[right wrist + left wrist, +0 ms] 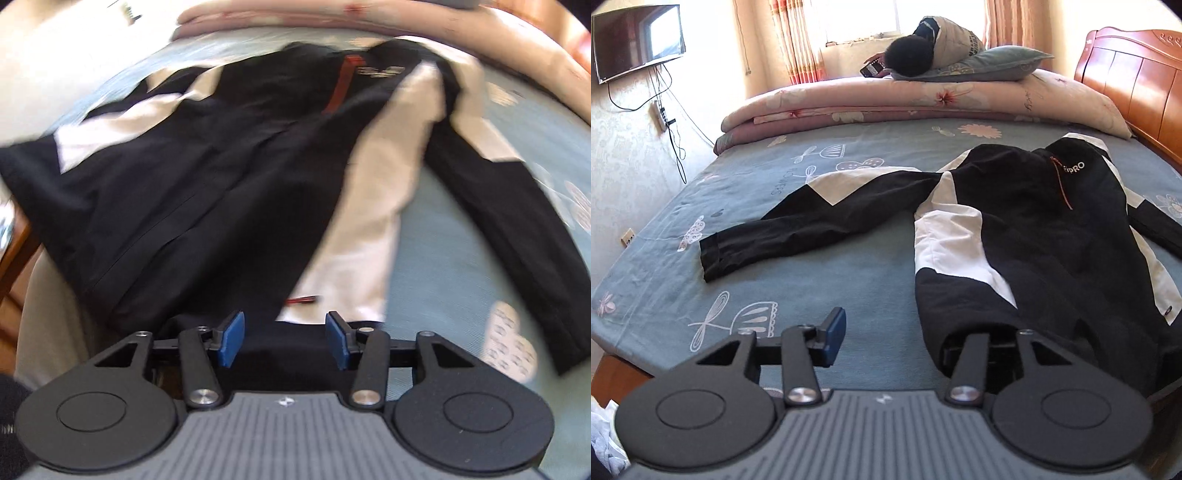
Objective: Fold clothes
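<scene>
1. Hanging on the far left wall: a television, cables trailing below it.
2. Spread across the blue flowered bedsheet: a black-and-white jacket, front up, one sleeve stretched out to the left, the body lying to the right, its hem at the near edge of the bed.
3. Stacked along the far side: a folded floral quilt with a grey pillow on top and a person leaning over it with a phone.
4. Hovered low at the near edge: left gripper, jaws wide apart, left blue pad bare over the sheet, right finger hidden under the jacket hem.
5. Seen blurred in the right wrist view: right gripper, jaws released and parted, both blue pads above the jacket's near hem, grasping nothing.
6. Standing at the far right: a wooden headboard.
</scene>
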Action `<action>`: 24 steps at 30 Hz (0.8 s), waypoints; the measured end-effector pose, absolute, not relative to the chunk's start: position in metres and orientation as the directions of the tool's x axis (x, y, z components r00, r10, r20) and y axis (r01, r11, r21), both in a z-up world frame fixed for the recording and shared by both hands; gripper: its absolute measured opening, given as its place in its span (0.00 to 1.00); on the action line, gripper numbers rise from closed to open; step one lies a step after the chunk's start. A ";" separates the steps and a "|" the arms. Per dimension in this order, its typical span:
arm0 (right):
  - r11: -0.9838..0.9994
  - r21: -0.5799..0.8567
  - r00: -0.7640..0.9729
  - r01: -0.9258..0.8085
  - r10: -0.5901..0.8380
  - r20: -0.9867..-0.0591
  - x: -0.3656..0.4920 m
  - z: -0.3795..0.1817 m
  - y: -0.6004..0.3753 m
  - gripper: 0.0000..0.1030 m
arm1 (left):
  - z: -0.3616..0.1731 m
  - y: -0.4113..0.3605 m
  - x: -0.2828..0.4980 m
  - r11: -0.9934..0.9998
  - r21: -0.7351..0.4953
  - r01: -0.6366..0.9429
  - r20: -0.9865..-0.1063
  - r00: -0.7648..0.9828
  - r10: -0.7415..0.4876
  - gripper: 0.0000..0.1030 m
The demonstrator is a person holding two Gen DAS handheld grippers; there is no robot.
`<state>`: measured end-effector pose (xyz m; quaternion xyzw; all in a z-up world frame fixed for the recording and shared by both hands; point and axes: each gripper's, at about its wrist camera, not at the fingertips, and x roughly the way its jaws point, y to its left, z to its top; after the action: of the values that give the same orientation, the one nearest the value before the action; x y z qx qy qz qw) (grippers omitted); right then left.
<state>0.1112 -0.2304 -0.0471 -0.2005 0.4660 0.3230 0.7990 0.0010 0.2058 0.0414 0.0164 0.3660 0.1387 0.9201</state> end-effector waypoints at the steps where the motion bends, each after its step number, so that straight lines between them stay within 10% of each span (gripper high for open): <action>1: 0.687 -0.041 0.356 -0.726 0.324 -0.877 0.107 -0.049 -0.227 0.52 | 0.040 0.207 0.001 0.960 0.137 -0.245 -0.672 0.689 0.272 0.55; 24: 0.270 -0.566 0.619 -0.779 0.179 -0.765 0.048 -0.084 -0.183 0.57 | -0.012 0.218 0.024 0.951 0.143 -0.275 -0.739 0.609 0.287 0.53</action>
<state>0.0482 -0.1835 -0.0839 -0.5103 0.2936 0.3232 0.7409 0.0240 0.2183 -0.0116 0.0076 0.4136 0.1566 0.8969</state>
